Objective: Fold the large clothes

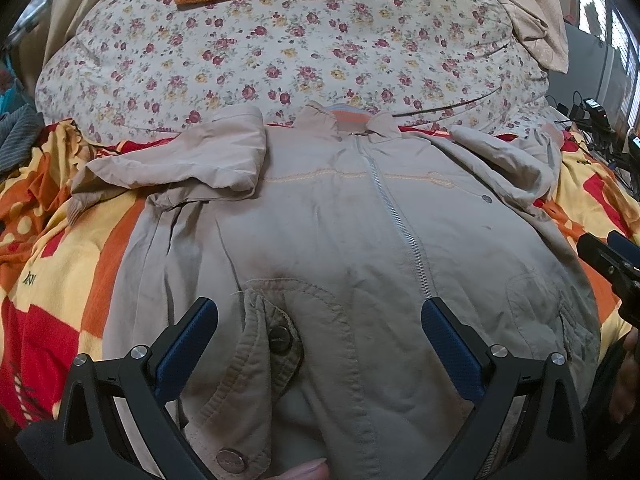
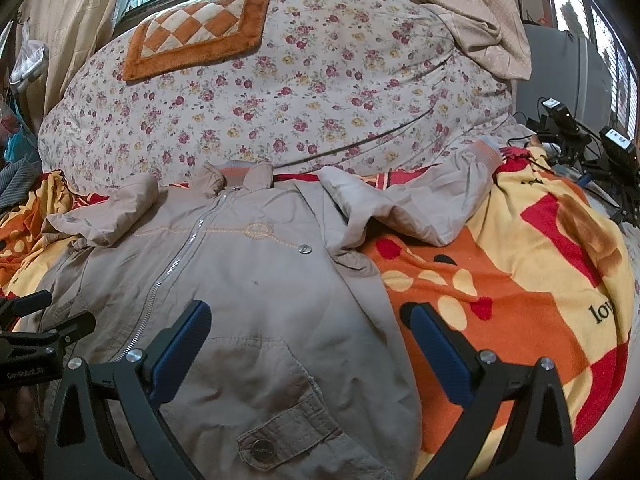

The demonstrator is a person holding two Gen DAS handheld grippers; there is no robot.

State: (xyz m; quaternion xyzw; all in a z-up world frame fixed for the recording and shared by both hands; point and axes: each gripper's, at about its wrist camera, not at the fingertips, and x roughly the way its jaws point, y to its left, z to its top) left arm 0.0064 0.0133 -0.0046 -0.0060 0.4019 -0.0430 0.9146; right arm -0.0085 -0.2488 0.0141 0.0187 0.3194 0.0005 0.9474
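A beige zip-up jacket lies face up on a bed, collar away from me, zipper closed. Its left sleeve is bent across the shoulder; its right sleeve stretches out toward a striped cuff. My left gripper hovers open over the lower left pocket flap, fingers apart on either side of it. My right gripper is open over the jacket's lower right edge, one finger above the fabric, the other above the blanket. Each gripper shows at the edge of the other's view.
An orange, red and yellow blanket covers the bed under the jacket. A floral duvet is heaped behind, with an orange checkered mat on top. Black devices and cables sit at the right edge. A fingertip shows at the bottom.
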